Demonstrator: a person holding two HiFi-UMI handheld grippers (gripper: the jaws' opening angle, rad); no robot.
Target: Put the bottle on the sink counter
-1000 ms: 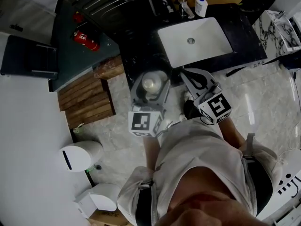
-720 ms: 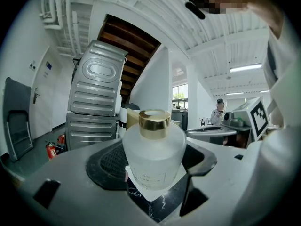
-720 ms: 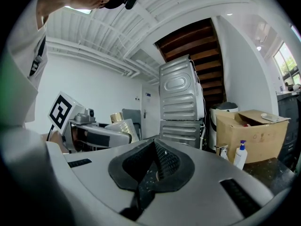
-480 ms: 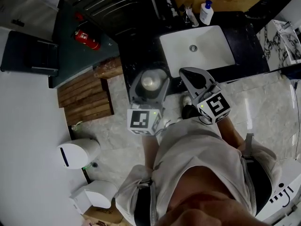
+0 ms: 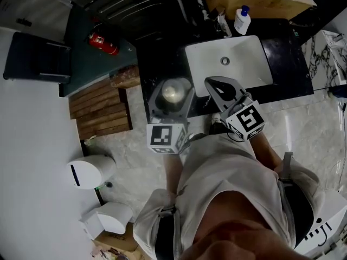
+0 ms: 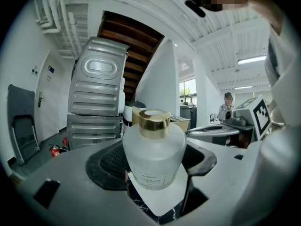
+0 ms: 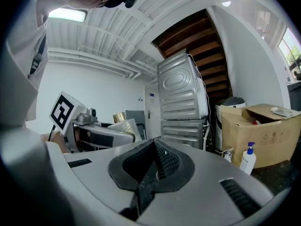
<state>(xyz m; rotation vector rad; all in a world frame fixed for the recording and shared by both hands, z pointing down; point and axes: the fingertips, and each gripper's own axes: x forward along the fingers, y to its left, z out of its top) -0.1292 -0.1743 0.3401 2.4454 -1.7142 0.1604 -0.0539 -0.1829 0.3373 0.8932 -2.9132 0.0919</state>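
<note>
Black stone counter (image 5: 162, 64) with a white rectangular basin (image 5: 246, 69) lies just ahead of both grippers. The left gripper (image 5: 171, 97) grasps a frosted glass bottle with a gold cap (image 6: 154, 147); the bottle sits between its jaws, above the near edge of the counter. The bottle is upright: its long axis is vertical and the cap points up. The right gripper (image 7: 151, 166), just beside the left one, is clenched with nothing inside. Far beyond it a white pump bottle with a blue top (image 7: 248, 158) stands near a brown cardboard box (image 7: 263, 126).
</note>
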